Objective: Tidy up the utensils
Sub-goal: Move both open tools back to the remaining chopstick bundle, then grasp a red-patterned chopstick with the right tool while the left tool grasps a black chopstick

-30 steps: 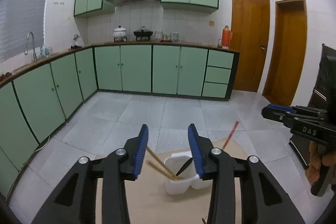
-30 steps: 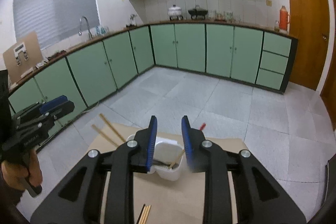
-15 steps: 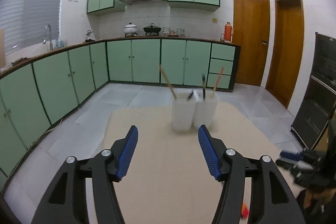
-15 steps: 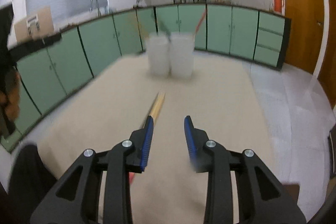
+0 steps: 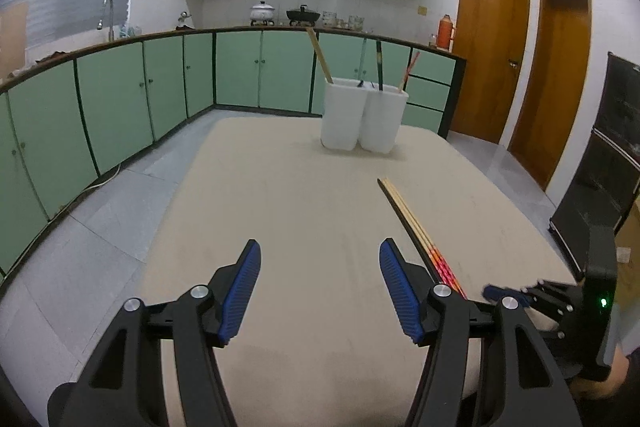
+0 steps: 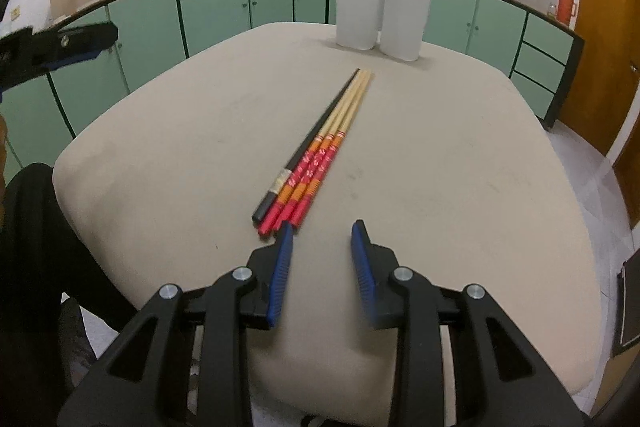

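Now the right gripper point(image 6: 322, 231), jaws spread and empty, nears the chopsticks point(image 6: 320, 155), probably bound for the white holder point(image 6: 382, 19).

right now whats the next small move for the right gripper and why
Probably ease the right gripper forward and slightly left so its open jaws straddle the red ends of the chopsticks. They lie loose on the table just ahead of its left finger, and nothing is between the jaws yet.
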### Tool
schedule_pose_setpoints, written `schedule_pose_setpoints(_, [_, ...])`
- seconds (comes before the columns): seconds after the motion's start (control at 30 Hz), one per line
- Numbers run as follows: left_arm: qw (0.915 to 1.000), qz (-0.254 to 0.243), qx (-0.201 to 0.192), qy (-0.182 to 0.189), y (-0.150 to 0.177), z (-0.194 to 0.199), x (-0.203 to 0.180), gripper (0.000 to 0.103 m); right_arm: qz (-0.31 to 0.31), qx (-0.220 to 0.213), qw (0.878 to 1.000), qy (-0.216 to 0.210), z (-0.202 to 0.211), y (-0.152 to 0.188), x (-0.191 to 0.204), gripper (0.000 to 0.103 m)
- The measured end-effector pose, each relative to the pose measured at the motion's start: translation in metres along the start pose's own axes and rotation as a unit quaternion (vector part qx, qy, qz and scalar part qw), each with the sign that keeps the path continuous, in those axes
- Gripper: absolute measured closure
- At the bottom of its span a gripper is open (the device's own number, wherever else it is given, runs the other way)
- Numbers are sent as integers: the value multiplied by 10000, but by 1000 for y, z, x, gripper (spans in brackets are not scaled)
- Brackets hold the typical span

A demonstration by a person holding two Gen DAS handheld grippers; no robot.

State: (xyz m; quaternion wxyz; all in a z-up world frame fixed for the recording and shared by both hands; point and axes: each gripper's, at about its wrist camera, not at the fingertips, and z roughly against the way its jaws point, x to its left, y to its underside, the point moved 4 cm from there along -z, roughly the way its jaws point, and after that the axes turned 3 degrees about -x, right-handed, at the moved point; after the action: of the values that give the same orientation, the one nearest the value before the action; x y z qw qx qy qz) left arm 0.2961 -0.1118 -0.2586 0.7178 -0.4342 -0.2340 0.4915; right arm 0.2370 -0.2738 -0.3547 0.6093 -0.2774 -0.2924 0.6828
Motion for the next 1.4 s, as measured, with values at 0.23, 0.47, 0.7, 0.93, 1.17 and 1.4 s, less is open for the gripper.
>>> schedule_pose_setpoints(0.23, [9996, -176, 192, 78, 18, -8, -13, 42, -68, -89, 9999, 63, -6, -6, -7, 75])
schedule_pose_setpoints(0.47, [9991, -228, 324, 130, 29, -13, -17, 42, -213, -67, 9997, -62, -3, -5, -12, 71])
schedule_pose_setpoints(0.7, [9965, -491, 558, 370, 47, -25, -34, 42, -341, -75, 9994, 65, -15, -14, -18, 84])
schedule_pose_setpoints(0.93, [9912, -923, 725, 605, 62, -39, -68, 42, -680, -23, 9973, 260, -6, -4, -53, 98])
schedule_pose_setpoints(1.17, [9866, -1180, 907, 673, 71, -57, -94, 43, -896, -23, 9957, 234, 5, 7, -64, 98])
schedule_pose_setpoints(1.4, [9856, -1242, 920, 686, 71, -67, -107, 43, -892, -45, 9957, 229, 5, 8, -64, 97])
